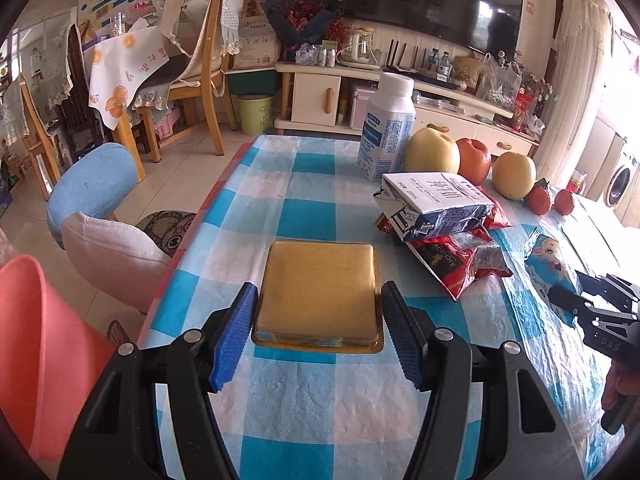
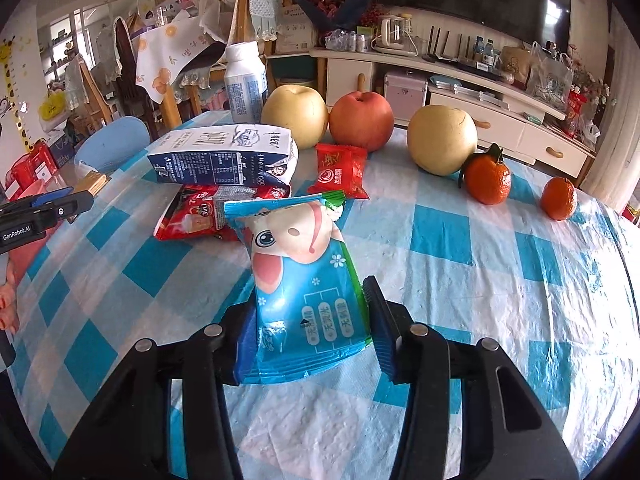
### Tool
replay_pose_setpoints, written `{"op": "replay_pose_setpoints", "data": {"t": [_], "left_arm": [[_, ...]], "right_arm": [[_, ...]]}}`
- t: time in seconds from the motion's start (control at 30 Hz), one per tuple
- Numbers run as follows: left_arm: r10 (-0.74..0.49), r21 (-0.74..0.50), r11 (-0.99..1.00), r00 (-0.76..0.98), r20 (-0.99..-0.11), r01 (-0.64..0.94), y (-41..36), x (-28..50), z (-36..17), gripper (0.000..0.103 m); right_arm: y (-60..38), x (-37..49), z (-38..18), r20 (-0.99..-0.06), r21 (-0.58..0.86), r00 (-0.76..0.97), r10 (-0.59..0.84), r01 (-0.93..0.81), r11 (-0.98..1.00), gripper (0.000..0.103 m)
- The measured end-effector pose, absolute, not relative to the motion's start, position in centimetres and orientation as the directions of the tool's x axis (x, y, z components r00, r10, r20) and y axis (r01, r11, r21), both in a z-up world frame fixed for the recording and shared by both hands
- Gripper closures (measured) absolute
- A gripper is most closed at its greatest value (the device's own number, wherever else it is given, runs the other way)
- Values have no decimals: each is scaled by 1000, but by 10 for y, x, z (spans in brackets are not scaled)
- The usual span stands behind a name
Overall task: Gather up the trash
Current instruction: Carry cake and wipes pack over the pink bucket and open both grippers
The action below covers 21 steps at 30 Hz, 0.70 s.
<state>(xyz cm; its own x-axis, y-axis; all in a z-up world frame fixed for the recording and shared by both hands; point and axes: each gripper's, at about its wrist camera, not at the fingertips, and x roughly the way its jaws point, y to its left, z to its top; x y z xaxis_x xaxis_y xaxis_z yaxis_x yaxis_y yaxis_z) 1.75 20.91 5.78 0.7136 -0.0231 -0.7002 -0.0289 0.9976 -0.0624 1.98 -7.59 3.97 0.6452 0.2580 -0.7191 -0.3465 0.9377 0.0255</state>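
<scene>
A square yellow packet (image 1: 320, 288) sits between the blue pads of my left gripper (image 1: 320, 292), which press on its two sides just over the checked tablecloth (image 1: 288, 200). My right gripper (image 2: 308, 308) is shut on the lower end of a blue cow-print wrapper (image 2: 304, 264) that stands up from its jaws. Beyond it lie a crushed milk carton (image 2: 224, 156), a red sachet (image 2: 188, 216) under the carton, and a small red packet (image 2: 340, 170). The left wrist view shows the right gripper (image 1: 588, 300) at the far right, with the wrapper (image 1: 550, 260) in it.
Two pears (image 2: 296, 114), an apple (image 2: 362, 120) and two tangerines (image 2: 488, 178) line the table's far side beside a white bottle (image 2: 244, 80). A pink bin (image 1: 36, 352) and blue stool (image 1: 92, 184) stand off the table's left edge. Chairs and a TV cabinet lie beyond.
</scene>
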Motion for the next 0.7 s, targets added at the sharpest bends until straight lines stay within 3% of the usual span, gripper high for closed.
{"op": "replay_pose_setpoints", "data": {"t": [0.7], "left_arm": [[91,-51,986,761,-642,-162,268,-9,94,39]], "right_arm": [[-2,-31,73,-667,64,658,350,-417,906,54]]}}
